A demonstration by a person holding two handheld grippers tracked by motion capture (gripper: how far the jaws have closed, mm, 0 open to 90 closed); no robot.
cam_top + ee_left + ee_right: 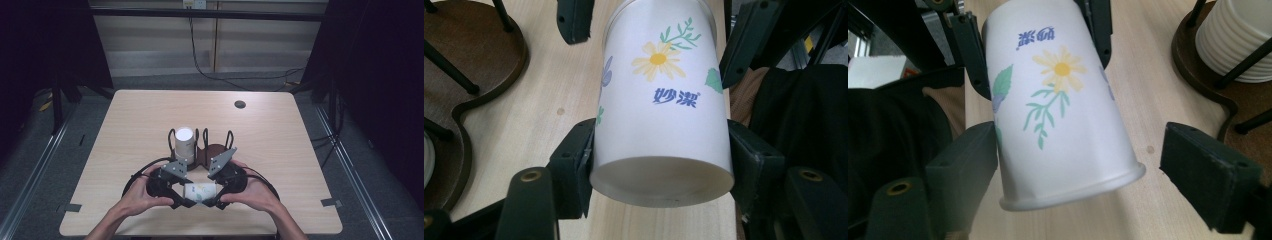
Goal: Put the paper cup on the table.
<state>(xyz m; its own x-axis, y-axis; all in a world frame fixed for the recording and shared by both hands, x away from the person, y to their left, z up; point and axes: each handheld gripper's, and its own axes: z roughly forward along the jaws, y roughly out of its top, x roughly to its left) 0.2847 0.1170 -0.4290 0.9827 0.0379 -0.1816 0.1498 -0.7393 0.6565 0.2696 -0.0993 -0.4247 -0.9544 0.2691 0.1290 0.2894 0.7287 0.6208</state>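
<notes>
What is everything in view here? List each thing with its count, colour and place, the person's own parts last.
paper cup: one, white with flower print and blue lettering, lying on its side between the two grippers at the near edge of the table
cup stack: one stack, white, upright in the left bay of the holder
cup holder: one, dark brown base with black wire loops, middle of the table
table: one, light wood, with a dark round hole near the far right
cable: one, black, across the floor behind the table
left gripper: black, jaws clamped on the cup's base end
right gripper: black, jaws spread at the cup's rim end, one apart from it
hands: two, each on a gripper
</notes>
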